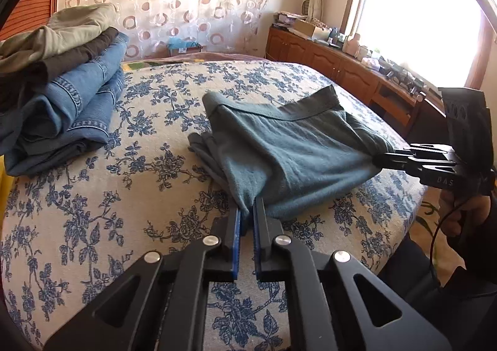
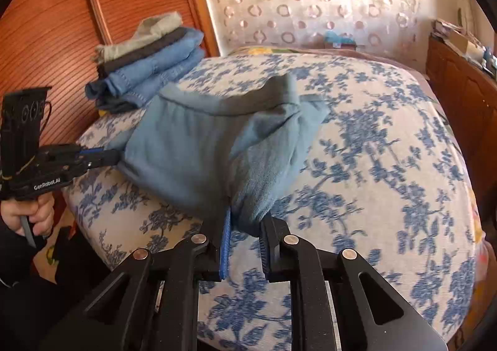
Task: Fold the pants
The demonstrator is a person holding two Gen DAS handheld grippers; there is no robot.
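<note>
Left wrist view, left hand-held gripper pinching teal pants, right hand-held gripper clamped on another corner, bed beneath, folded stack beyond left.

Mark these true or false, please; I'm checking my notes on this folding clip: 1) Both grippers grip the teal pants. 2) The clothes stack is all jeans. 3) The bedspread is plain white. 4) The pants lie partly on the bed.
1) True: the left gripper and right gripper pinch the teal pants.
2) False: the clothes stack has khaki and dark pieces on jeans.
3) False: the bedspread has blue flowers.
4) True.
</note>
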